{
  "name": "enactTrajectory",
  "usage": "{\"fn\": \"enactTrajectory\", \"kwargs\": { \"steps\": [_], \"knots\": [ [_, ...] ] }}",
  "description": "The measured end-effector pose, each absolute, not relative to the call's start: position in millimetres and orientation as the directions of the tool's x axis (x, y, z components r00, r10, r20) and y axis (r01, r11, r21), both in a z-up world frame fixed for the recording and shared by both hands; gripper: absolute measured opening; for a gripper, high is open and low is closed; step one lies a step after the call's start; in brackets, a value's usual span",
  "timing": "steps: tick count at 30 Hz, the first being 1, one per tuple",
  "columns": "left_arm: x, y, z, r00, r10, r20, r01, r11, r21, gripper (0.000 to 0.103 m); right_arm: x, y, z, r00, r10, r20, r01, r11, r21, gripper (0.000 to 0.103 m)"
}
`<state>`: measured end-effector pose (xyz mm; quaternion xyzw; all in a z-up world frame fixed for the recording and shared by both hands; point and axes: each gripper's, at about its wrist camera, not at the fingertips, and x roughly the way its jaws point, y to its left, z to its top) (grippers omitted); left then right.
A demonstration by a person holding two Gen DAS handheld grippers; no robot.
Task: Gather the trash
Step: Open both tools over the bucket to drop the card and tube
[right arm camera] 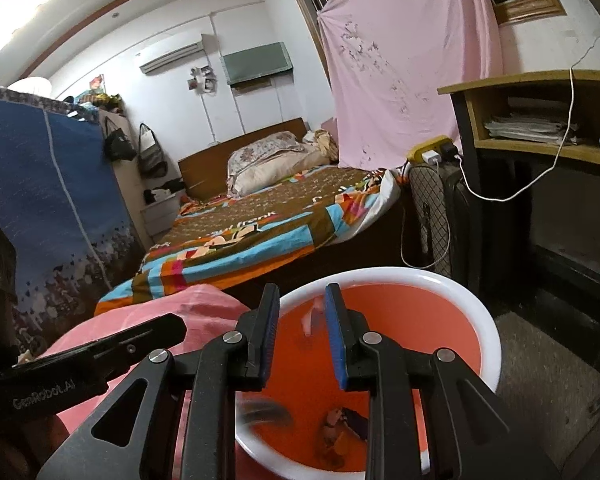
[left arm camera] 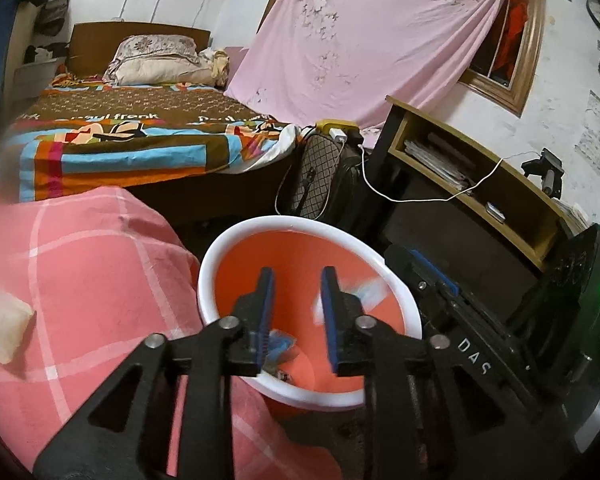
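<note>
Your left gripper [left arm camera: 298, 276] hangs over the mouth of the trash bin [left arm camera: 204, 280]. Its two blue pads stand a little apart, with a narrow gap between them, and nothing is clamped there. Your right gripper [right arm camera: 302, 292] points into the same bin from the other side. Its pads also show a narrow gap, and they press on nothing that I can see.

The bin is round, orange inside, with a thick white rim. It stands just beside the pink checked cloth [left arm camera: 100, 272], and its rim touches or nearly touches the cloth on the side of your left hand.

Inside the bin you can see several pieces of trash. From the left wrist view, a blue and white wrapper [left arm camera: 280, 344] lies near the bottom, partly hidden behind the left finger. A white and blue scrap [left arm camera: 364, 292] appears as a blur next to the right finger; I cannot tell if it is in the air or lies against the wall. From the right wrist view, a small heap of brown and orange wrappers [right arm camera: 340, 424] lies on the bottom. A pale blurred scrap [right arm camera: 310, 318] shows in the gap between the pads, further inside the bin.

One crumpled white piece [left arm camera: 4, 328] lies on the checked cloth, well apart from the bin.
</note>
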<state>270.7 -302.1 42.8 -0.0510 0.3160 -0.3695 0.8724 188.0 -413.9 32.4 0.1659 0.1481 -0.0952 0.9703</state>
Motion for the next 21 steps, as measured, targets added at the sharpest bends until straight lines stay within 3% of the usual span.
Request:
{"fn": "enactTrajectory", "kwargs": {
  "steps": [8, 21],
  "knots": [
    [265.1, -275.2, 50.4, 0.609, -0.624, -0.489, 0.549, 0.777, -0.309, 0.019, 186.8, -407.6, 37.5, 0.949, -0.127, -0.289, 0.214, 0.933, 0.291, 0.028],
    [228.8, -166.0, 73.5, 0.864, -0.375, -0.337, 0.316, 0.924, -0.217, 0.065, 175.9, -348.2, 67.1, 0.994, -0.039, -0.102, 0.060, 0.976, 0.210, 0.045]
  ]
}}
